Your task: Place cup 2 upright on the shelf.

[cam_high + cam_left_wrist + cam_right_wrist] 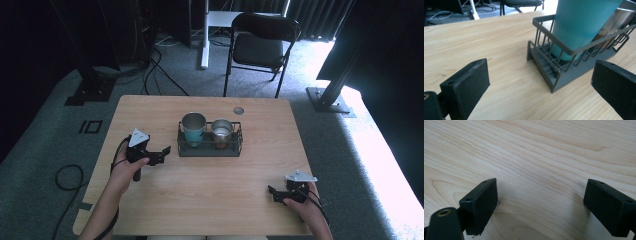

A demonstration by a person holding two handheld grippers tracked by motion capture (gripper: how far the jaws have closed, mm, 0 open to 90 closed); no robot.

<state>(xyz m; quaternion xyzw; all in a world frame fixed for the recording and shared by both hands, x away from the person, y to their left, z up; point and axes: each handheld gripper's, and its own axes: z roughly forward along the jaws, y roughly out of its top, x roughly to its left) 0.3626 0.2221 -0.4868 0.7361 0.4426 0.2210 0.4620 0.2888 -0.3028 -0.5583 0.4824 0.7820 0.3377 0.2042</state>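
The teal cup (194, 127) stands upright in the left end of the dark wire rack (210, 150), which sits mid-table a little toward the far edge, with a steel cup (222, 131) just beside it in the same rack. My left gripper (162, 151) is near the rack's left end, jaws spread wide and holding nothing; in the left gripper view the teal cup (579, 27) rises past the rack's top rail (564, 47), so I judge the step in hand is reaching for that cup.

To do it well I'd come in above the rail — the wire would block a low grip — and close on the cup's bare upper wall, square to it, keeping the far jaw out of the narrow gap beside the steel cup (the tightest spot here). Then lift straight up until the base is out of the wires.

My right gripper (274, 194) is well apart near the table's (150, 210) front right edge, jaws also wide and empty over bare wood (536, 157). There's open tabletop left of and in front of the rack — room to set things down.
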